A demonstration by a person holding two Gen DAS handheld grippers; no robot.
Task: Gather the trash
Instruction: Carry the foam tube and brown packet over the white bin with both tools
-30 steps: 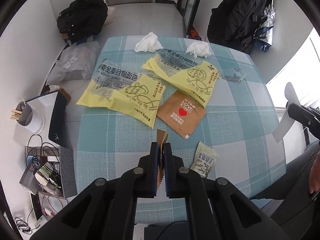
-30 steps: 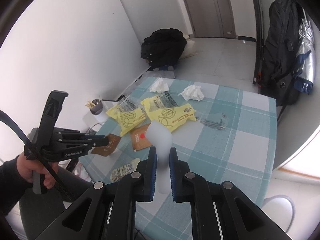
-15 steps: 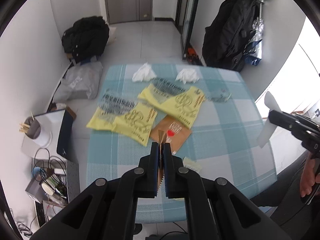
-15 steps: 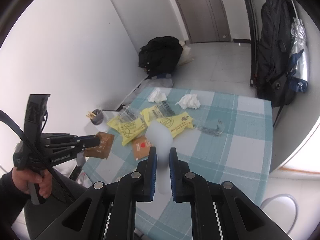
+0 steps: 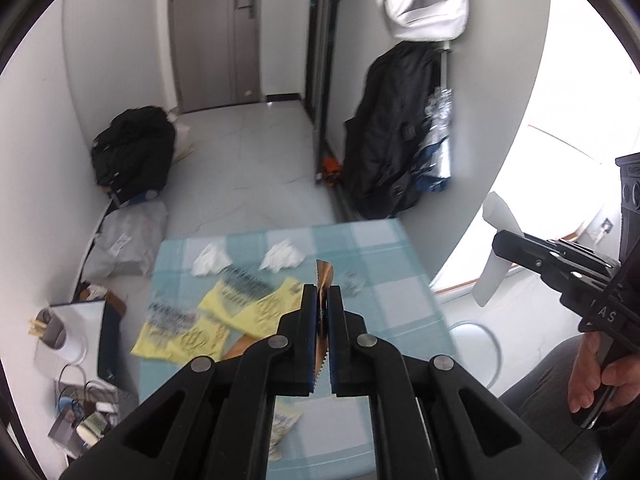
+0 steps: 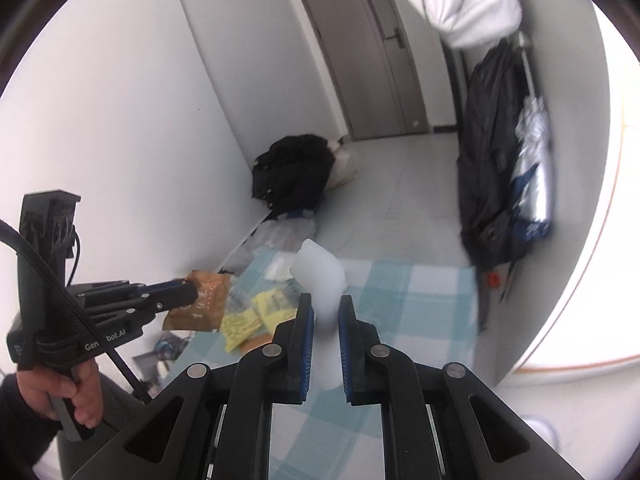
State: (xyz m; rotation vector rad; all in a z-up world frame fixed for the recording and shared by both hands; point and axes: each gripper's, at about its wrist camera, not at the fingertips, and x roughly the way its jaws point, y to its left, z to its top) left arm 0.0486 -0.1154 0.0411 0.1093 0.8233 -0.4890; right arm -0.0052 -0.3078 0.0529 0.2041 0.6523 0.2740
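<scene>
Brown wrapper [image 5: 323,276] pinched in the closed left gripper [image 5: 321,312], white plastic piece [image 6: 320,276] (translucent) clamped in the right gripper [image 6: 323,312].

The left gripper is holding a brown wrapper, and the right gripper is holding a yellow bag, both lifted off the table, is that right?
Not quite. The right gripper is shut on a white translucent plastic piece, not a yellow bag; the right wrist view shows it. The yellow bags lie on the table. The left gripper does hold the brown wrapper, and both items are lifted off the table.
</scene>
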